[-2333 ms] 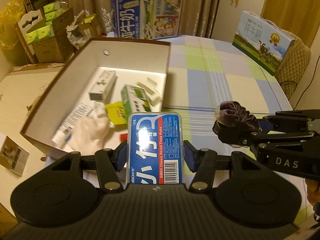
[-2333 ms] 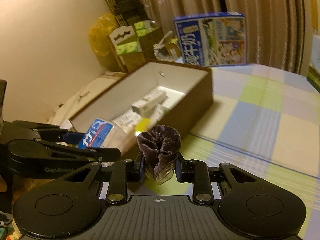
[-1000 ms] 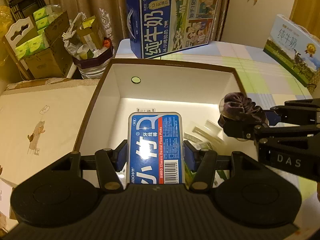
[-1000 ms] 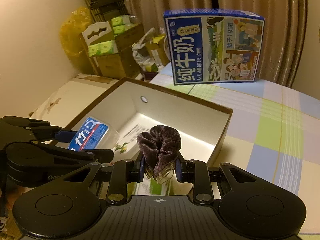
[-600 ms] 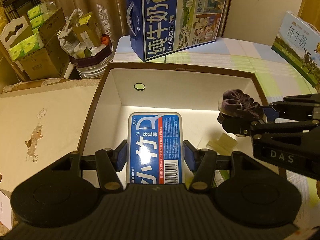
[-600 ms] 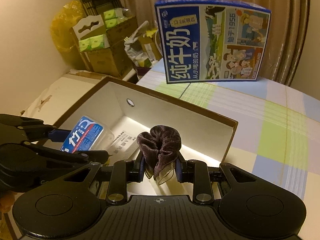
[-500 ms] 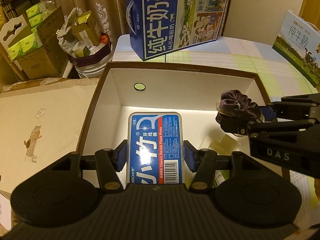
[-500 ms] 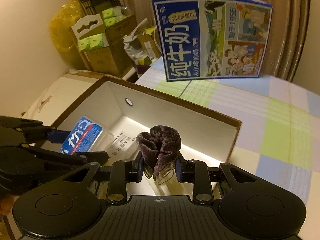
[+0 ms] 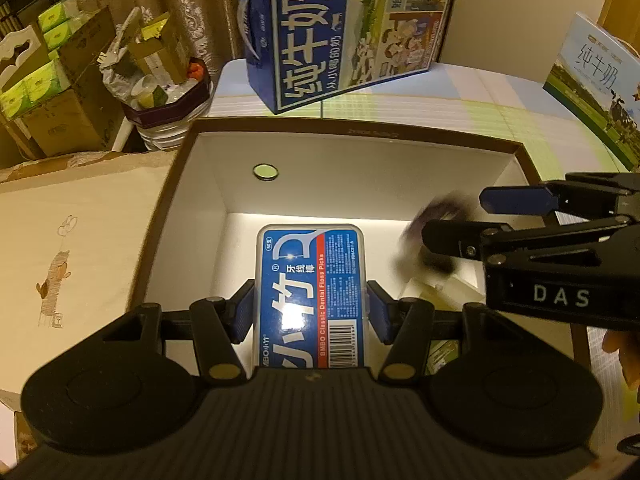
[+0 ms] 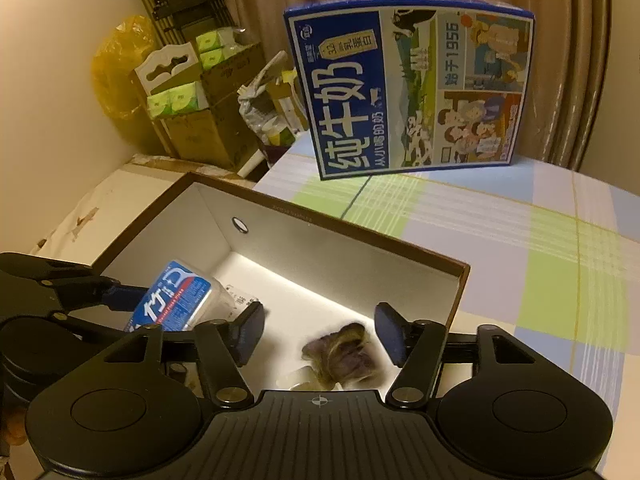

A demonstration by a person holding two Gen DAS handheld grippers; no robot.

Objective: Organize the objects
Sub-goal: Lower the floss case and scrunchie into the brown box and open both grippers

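Observation:
My left gripper is shut on a blue dental floss pick box and holds it over the open brown box with a white inside. The floss box also shows in the right wrist view. My right gripper is open over the same brown box. A dark purple scrunchie is blurred below its fingers, loose inside the box. In the left wrist view the scrunchie is a blur beside the right gripper.
A large blue milk carton stands on the checked tablecloth behind the brown box. A second milk carton is at the far right. Cardboard boxes and a full bin crowd the left. Small packets lie in the box.
My right gripper has opened and let go of the scrunchie, which is dropping into the box. Both grippers have moved forward over the box. The left still holds the floss box.

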